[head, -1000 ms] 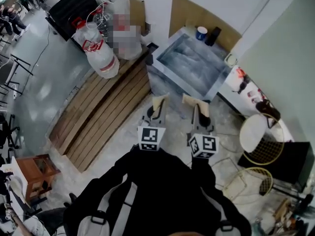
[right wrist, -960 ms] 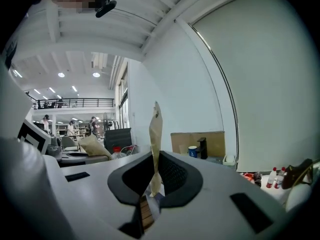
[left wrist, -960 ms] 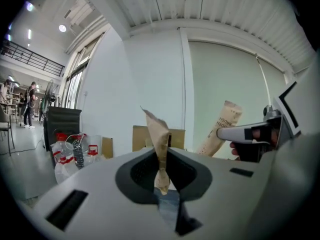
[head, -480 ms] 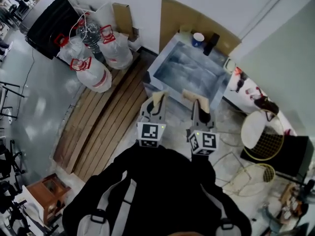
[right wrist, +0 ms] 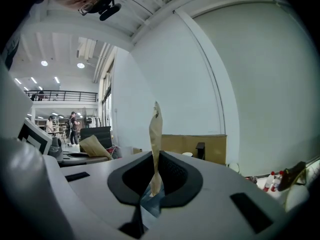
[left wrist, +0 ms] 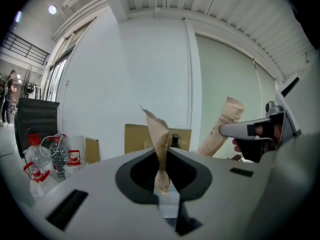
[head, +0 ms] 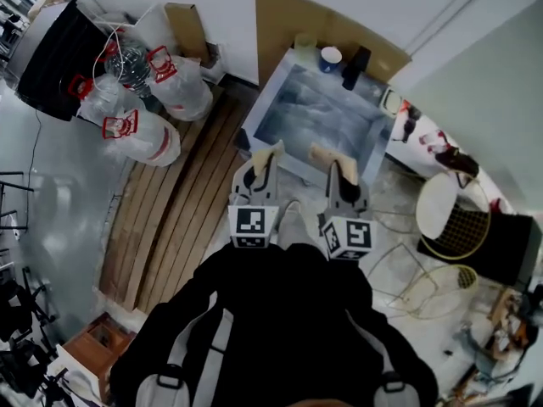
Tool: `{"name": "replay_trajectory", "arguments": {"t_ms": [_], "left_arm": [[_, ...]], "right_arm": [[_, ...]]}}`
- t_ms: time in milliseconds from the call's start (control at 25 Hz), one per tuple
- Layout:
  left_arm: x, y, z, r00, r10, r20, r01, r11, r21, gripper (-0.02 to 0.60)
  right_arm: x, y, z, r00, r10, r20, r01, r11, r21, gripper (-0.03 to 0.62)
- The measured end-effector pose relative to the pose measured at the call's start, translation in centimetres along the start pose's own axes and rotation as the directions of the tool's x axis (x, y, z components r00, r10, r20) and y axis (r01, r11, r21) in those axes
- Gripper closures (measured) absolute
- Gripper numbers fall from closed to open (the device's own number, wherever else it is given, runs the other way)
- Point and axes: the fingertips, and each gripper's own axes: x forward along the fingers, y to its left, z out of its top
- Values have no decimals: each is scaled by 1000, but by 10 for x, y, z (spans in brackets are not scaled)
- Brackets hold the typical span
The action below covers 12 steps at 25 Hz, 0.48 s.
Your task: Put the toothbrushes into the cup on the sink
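In the head view, each gripper holds a toothbrush in a brown paper wrapper, pointed at the grey-blue sink (head: pixel 273 100). My left gripper (head: pixel 260 175) is shut on the left wrapped toothbrush (head: pixel 266 157). My right gripper (head: pixel 341 181) is shut on the right wrapped toothbrush (head: pixel 323 156). A blue and white cup (head: pixel 330 58) stands on the sink's far rim, well beyond both. The left gripper view has its toothbrush (left wrist: pixel 159 144) pinched upright. The right gripper view has its toothbrush (right wrist: pixel 155 144) pinched the same way, with the cup (right wrist: pixel 187 154) far off.
A black object (head: pixel 354 65) and a pale cup (head: pixel 304 44) stand next to the blue cup, with cardboard (head: pixel 288 15) behind the sink. Clear bags of bottles (head: pixel 140 100) and wooden planks (head: pixel 182 202) lie at the left. Wire baskets (head: pixel 454 227) and cables lie at the right.
The view has swung and moved toward the sink, which now lies just beyond both grippers. The bags have slid left in view. Both grippers still hold their wrapped toothbrushes.
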Motion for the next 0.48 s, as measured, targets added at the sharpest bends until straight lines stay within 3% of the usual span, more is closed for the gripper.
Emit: {"name": "replay_trajectory", "arguments": {"t_ms": [480], "left_arm": [[66,8,22,1000,-1,10,1,999,41,551]], "right_arm": [[55,-34,10,1000,-7,15,6,1000,9,572]]}}
